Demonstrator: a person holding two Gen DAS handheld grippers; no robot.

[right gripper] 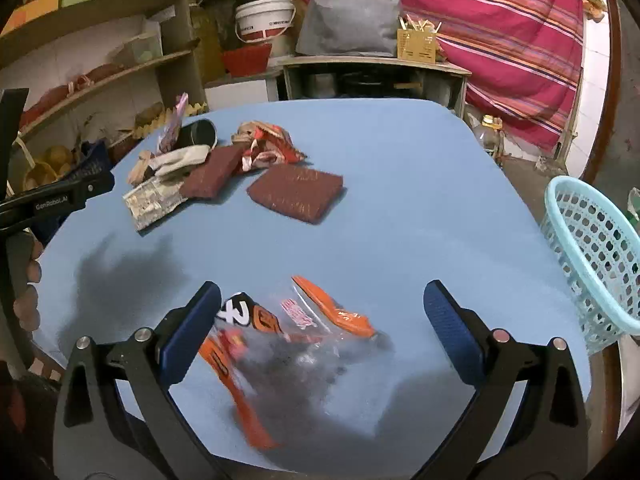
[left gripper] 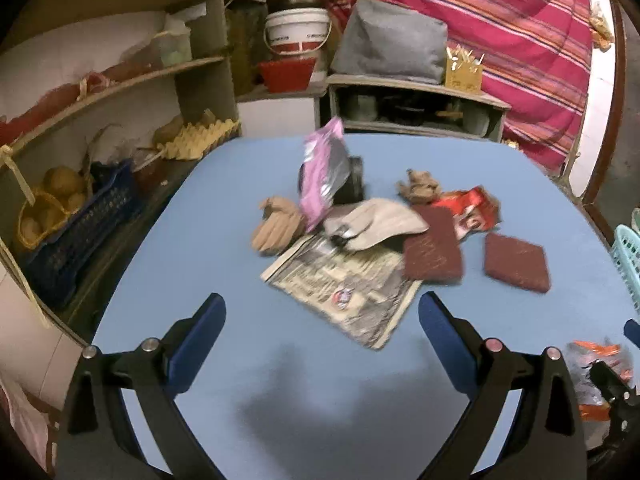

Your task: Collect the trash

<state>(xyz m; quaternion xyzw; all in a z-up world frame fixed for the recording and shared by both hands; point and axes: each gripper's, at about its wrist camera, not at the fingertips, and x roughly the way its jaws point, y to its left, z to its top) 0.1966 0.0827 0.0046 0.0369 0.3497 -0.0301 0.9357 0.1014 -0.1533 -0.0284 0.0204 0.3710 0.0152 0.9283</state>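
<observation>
A pile of trash lies on the blue table [left gripper: 240, 200]: a folded newspaper [left gripper: 344, 288], a pink foil packet [left gripper: 320, 176], a crumpled brown paper [left gripper: 278, 226], a red wrapper [left gripper: 468, 208], a white cloth [left gripper: 376, 224] and two maroon scouring pads [left gripper: 516, 262]. My left gripper [left gripper: 322, 320] is open above the table, short of the newspaper. My right gripper [right gripper: 322, 312] is open, its fingers either side of a clear orange-printed plastic wrapper [right gripper: 280, 344] lying on the table. A light blue mesh basket [right gripper: 596, 248] stands at the table's right edge.
Wooden shelves [left gripper: 120, 80] with potatoes, a blue crate and egg trays stand left of the table. Behind it are a low cabinet [left gripper: 416, 96] with a grey bag, a white bucket [left gripper: 298, 32] and a striped pink cloth. A dark cup [right gripper: 198, 134] lies in the pile.
</observation>
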